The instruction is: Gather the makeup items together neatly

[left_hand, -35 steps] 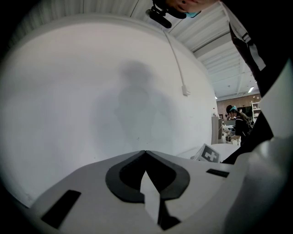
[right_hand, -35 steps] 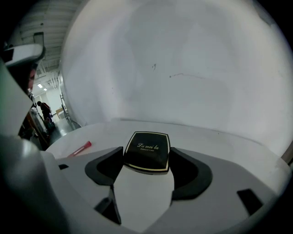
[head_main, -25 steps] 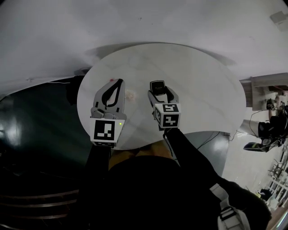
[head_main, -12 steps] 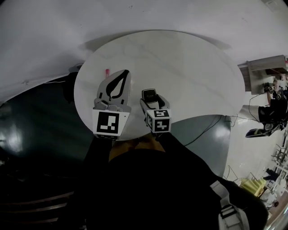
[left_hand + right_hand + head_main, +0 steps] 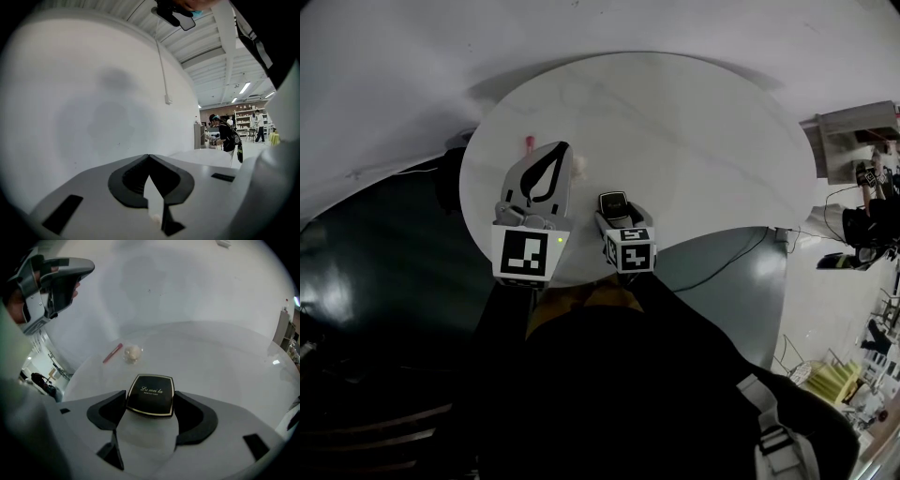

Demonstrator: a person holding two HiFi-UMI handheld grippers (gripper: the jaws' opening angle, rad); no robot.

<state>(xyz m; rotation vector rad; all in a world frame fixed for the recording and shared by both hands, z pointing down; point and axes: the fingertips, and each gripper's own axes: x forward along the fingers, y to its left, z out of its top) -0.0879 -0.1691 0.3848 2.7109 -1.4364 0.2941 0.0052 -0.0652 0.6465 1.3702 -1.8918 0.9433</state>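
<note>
My right gripper (image 5: 615, 199) is shut on a black compact (image 5: 151, 394) with a gold rim and gold lettering, over the near edge of the round white table (image 5: 694, 131). A pink lipstick (image 5: 112, 353) and a small pale puff (image 5: 132, 353) lie side by side farther out on the table. In the head view the lipstick (image 5: 529, 142) lies left of my left gripper's tip and the puff (image 5: 578, 164) just right of it. My left gripper (image 5: 562, 148) is shut and holds nothing. It is raised above the table, and in its own view it (image 5: 149, 156) faces a bare wall.
The table stands against a white wall (image 5: 394, 56). Dark floor (image 5: 375, 244) lies to the left. A cable (image 5: 722, 272) runs over the floor on the right, and shelves with clutter (image 5: 862, 178) stand at the far right. A person (image 5: 227, 136) stands far off in a workshop.
My right gripper has drawn back toward the table's near edge with the compact still in it. The left gripper has shifted a little right, nearer the puff, and stayed shut.
</note>
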